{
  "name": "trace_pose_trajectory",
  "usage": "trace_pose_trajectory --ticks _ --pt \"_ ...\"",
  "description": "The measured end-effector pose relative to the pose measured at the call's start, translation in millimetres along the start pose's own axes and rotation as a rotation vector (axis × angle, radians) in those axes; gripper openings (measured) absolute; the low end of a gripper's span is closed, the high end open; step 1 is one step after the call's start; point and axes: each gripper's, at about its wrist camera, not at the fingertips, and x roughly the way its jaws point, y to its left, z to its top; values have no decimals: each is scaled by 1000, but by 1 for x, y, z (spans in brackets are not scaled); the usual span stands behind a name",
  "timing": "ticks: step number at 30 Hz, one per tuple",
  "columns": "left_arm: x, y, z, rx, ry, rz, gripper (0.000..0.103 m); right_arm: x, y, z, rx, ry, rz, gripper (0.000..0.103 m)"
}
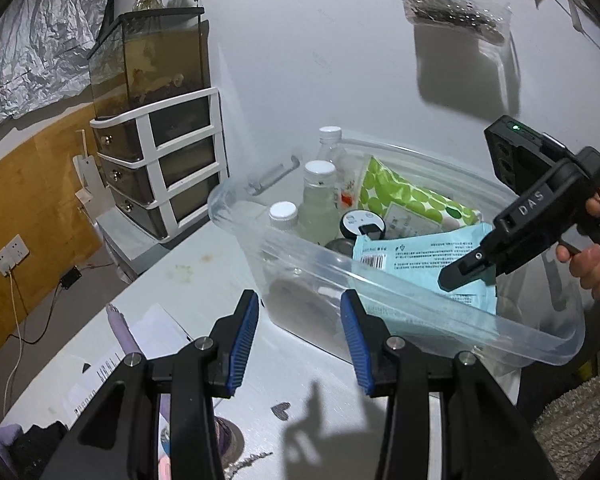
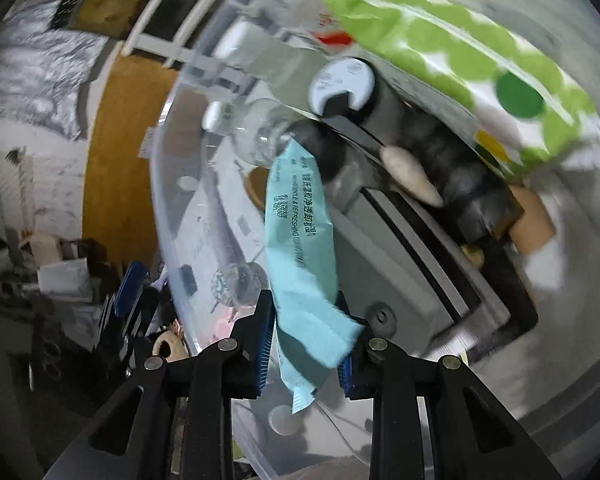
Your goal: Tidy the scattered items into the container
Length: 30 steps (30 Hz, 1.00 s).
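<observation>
Left gripper (image 1: 300, 332): tongs wide, nothing between the blue pads, held low over the white table (image 1: 204, 276) just outside the near wall of the bin (image 1: 380, 280).

Right gripper (image 2: 306, 344): tongs narrow, clamped on the blue packet (image 2: 300, 248); in the left view it reaches into the bin from the right, a hand (image 1: 592, 256) on its handle; the right view is blurred.

Blue packet: flat, pale blue, printed text and a barcode; inside the bin, above the other contents, its far end near a bottle in the right view.

Bin: clear plastic, on the table, open top; holds 3 white-capped bottles (image 1: 320, 196) upright at the left end, a green-dotted pack (image 1: 404, 196) leaning toward the back, a round black tin (image 1: 362, 224) with a pale label between them.

Drawer unit (image 1: 168, 164): white frame, 3 dark drawers, left of the bin, a dark tank (image 1: 152, 60) on top.

Papers (image 1: 112, 364): on the table left of the left gripper.

Clear bag (image 1: 456, 12): on the wall above the bin.
</observation>
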Motion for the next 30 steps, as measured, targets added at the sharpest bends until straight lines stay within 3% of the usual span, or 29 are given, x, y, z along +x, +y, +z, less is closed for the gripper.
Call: trace_pose_trajectory --ticks 2,4,10,11,13,15,18,20,25,30 --pt "-1 -1 -3 -5 5 -1 42 0 -1 -4 -9 18 -20 36" --pt "-1 -1 -5 -9 9 1 42 -4 1 -9 -33 22 -37 69" --pt "-4 1 -10 -26 12 11 42 -18 0 -21 -71 113 -102 70" --pt "-5 2 -11 -28 12 13 42 -23 0 -22 -94 123 -120 67" --pt "-6 2 -13 -31 14 18 42 -34 2 -23 -152 119 -162 26" --pt "-8 2 -15 -35 15 21 42 -42 6 -19 -194 95 -197 11" --pt "-8 1 -19 -38 22 27 42 -51 4 -9 -231 29 -280 11" --pt "-9 0 -20 -37 26 33 42 -53 -1 -2 -216 5 -288 11" --pt "-11 0 -25 -53 32 42 42 -34 -11 4 -185 67 -241 11" --pt "-11 -1 -29 -67 38 50 42 -6 8 -2 -216 97 -187 7"
